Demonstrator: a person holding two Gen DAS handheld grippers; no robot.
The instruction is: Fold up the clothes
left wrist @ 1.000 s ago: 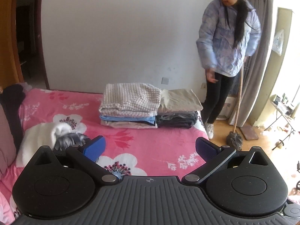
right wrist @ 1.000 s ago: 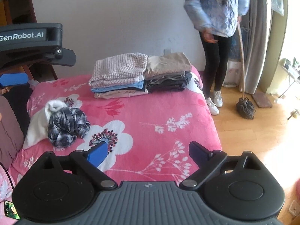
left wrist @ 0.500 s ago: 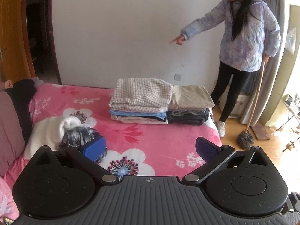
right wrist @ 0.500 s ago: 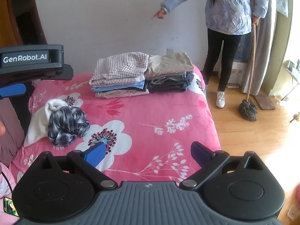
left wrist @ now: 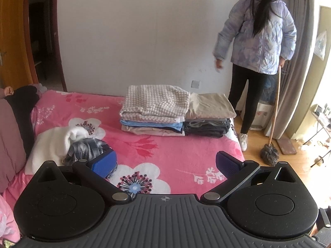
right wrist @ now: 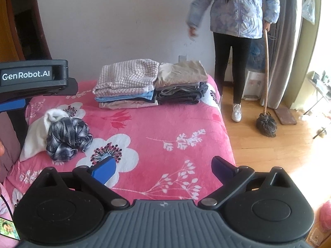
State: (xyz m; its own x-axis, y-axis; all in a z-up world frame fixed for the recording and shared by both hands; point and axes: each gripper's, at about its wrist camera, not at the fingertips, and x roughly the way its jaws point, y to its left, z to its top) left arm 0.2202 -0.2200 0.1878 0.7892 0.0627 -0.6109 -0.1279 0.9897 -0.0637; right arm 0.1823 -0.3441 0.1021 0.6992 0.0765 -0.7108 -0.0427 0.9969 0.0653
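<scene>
Your left gripper (left wrist: 164, 162) spread wide, empty, above bed's (left wrist: 178, 153) near edge. Your right gripper (right wrist: 163, 168) likewise spread, holding nothing. Crumpled plaid shirt (right wrist: 68, 138) on white garment (right wrist: 36, 133) near bed's left edge. Two folded stacks (right wrist: 151, 84) at far edge. Person in pale jacket (right wrist: 238, 6) beside bed's far right corner, holding mop (right wrist: 266, 122).

- Between the spread fingers of the right tool (right wrist: 162, 168), the pink bed (right wrist: 165, 124) lies bare from 6 o'clock up to 12.
- At 12, two stacks of folded clothes (right wrist: 151, 84) block the far edge.
- At 10, a crumpled plaid shirt (right wrist: 68, 138) lies on a white garment (right wrist: 37, 132).
- At 9, the left tool (right wrist: 33, 80) juts in.
- At 2, a person (right wrist: 235, 20) with a mop (right wrist: 265, 122) stands on the floor.
</scene>
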